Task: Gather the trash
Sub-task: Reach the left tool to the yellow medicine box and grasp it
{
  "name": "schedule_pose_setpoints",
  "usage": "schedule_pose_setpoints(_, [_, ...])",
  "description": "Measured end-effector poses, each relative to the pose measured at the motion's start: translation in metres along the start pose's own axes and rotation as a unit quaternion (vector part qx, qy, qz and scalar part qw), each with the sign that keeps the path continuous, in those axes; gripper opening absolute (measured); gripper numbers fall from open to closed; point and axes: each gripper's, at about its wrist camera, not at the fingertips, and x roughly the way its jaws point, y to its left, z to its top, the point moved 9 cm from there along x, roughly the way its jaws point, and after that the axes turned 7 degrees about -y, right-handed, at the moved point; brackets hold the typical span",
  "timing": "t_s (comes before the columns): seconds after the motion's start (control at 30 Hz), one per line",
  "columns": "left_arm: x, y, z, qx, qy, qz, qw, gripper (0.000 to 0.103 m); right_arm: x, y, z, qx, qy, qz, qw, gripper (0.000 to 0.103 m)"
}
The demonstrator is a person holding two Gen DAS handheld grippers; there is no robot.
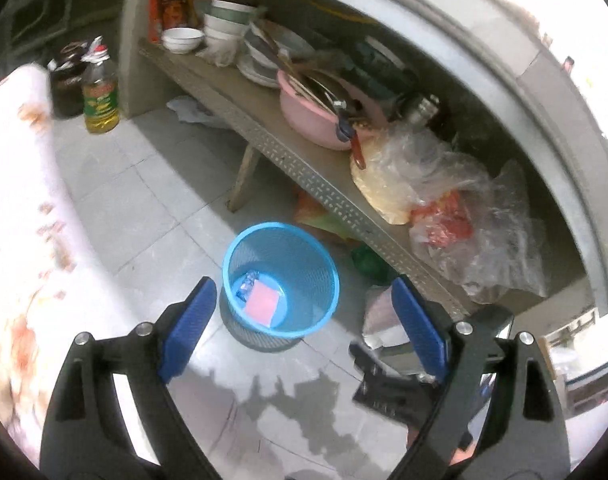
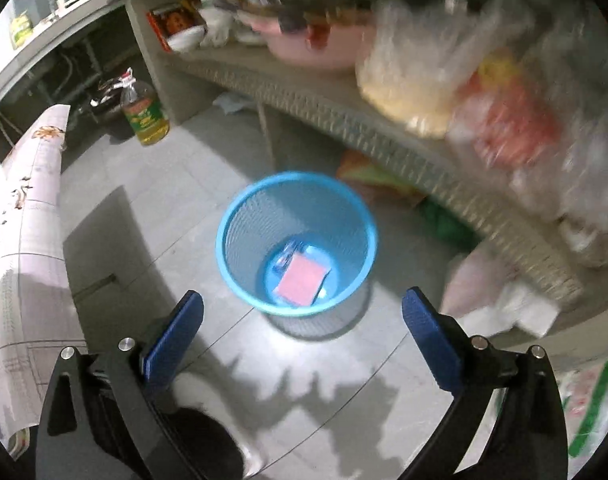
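Observation:
A blue mesh waste basket (image 1: 280, 280) stands on the grey tiled floor, seen from above in both views; it also shows in the right wrist view (image 2: 296, 242). Inside lie a pink square sheet (image 1: 260, 301) and a small blue wrapper (image 1: 247, 281); the right wrist view shows the sheet (image 2: 301, 280) and the wrapper (image 2: 286, 258) too. My left gripper (image 1: 304, 296) is open and empty above the basket. My right gripper (image 2: 304, 308) is open and empty, just near of the basket. The right gripper's black body also shows in the left wrist view (image 1: 388, 384).
A low perforated shelf (image 1: 304, 168) runs behind the basket, loaded with bowls, a pink basin (image 1: 316, 116) and plastic bags (image 1: 444, 188). An oil bottle (image 1: 99, 96) stands on the floor at the far left. A patterned tablecloth (image 2: 23, 240) hangs at the left.

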Motion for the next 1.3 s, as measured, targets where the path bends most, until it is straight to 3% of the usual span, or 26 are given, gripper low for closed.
schedule_pose_setpoints(0.1, [-0.040,0.019,-0.011,-0.035,-0.024,0.002,0.9991,0.085,-0.026,0.015,0.017,-0.038,-0.044,-0.004,0.998,0.097])
schedule_pose_setpoints(0.4, [-0.151,0.071,-0.038,-0.049,-0.122,0.041,0.9905,0.088,-0.096,0.088,0.053,-0.037,-0.116,0.142,0.982,0.097])
schedule_pose_setpoints(0.6, [-0.211,0.106,-0.051,0.025,-0.143,0.114,0.9829,0.088,-0.106,0.152,0.046,-0.026,-0.046,0.262,0.964,0.097])
schedule_pose_setpoints(0.77, [-0.233,0.145,-0.035,0.070,-0.092,0.183,0.9763,0.090,-0.109,0.209,0.055,-0.046,-0.006,0.342,0.939,0.097])
schedule_pose_setpoints(0.97, [-0.207,0.177,-0.020,0.119,0.006,0.208,0.9709,0.090,-0.104,0.278,0.073,-0.111,0.039,0.400,0.909,0.097])
schedule_pose_setpoints(1.17, [-0.168,0.204,-0.016,0.154,0.082,0.242,0.9545,0.090,-0.050,0.326,0.098,-0.035,0.140,0.454,0.879,0.096])
schedule_pose_setpoints(1.3, [-0.156,0.217,-0.012,0.162,0.108,0.254,0.9473,0.090,-0.016,0.345,0.107,-0.004,0.172,0.452,0.875,0.089])
